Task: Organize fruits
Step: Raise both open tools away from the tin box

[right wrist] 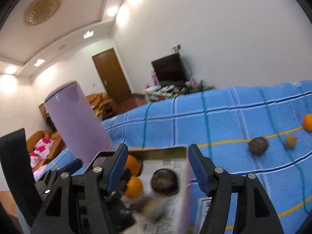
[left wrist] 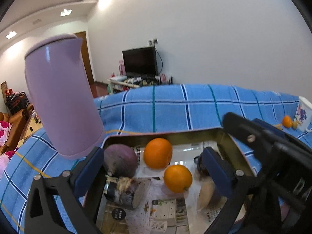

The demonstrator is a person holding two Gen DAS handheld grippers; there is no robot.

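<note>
An open box (left wrist: pixel 165 134) with a printed paper lining sits on the blue checked cloth. Inside it lie a purple round fruit (left wrist: pixel 120 160), two oranges (left wrist: pixel 158 153) (left wrist: pixel 177 178) and a dark fruit half hidden behind a finger. My left gripper (left wrist: pixel 154 173) hangs over the box, open wide, with the nearer orange between its pads but untouched. My right gripper (right wrist: pixel 158 167) is open above the box (right wrist: pixel 159 151), and a blurred dark round fruit (right wrist: pixel 165 182) lies under the gap. On the cloth to the right rest another dark fruit (right wrist: pixel 257 146), a small brown fruit (right wrist: pixel 291 140) and an orange (right wrist: pixel 308 121).
A lilac jug (left wrist: pixel 62 101) stands close to the box's far left corner. A white flowered mug (left wrist: pixel 303 115) stands at the far right of the cloth. One finger (left wrist: pixel 253 134) of my right gripper crowds the box's right rim. Beyond the cloth are a TV and a sofa.
</note>
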